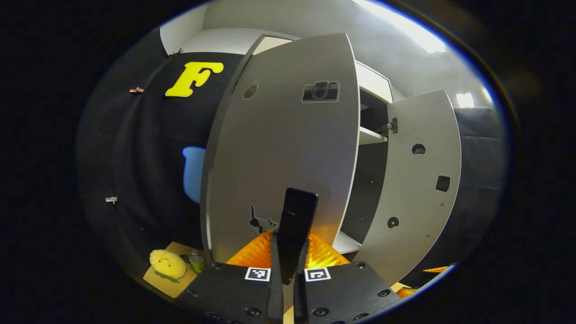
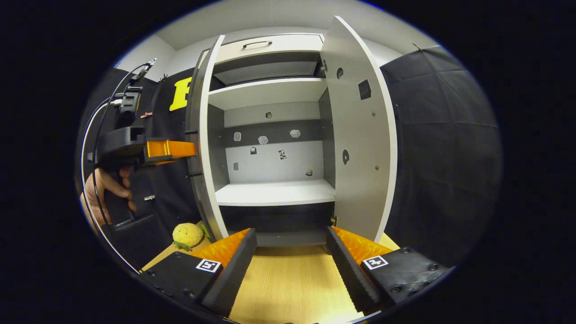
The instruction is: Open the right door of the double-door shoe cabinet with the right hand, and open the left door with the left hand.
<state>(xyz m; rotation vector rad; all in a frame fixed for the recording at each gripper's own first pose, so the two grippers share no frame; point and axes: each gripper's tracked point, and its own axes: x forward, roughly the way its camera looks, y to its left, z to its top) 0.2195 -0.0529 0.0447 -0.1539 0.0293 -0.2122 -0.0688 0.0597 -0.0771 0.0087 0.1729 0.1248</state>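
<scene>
Shoe cabinet (image 2: 270, 135) shelves look bare; left gripper (image 1: 294, 216) clenches the left door's handle (image 1: 297, 225), right gripper (image 2: 290, 252) released.

A yellow plush toy (image 1: 167, 263) lies on a sheet of cardboard (image 1: 164, 282) beside a small clear bottle (image 1: 196, 260); metal clips (image 1: 110, 199) pin the black cloth wall (image 2: 443, 148) above the wooden tabletop (image 2: 288, 288).

Black cloth walls (image 2: 441, 135), pale wooden floor (image 2: 288, 288).
</scene>
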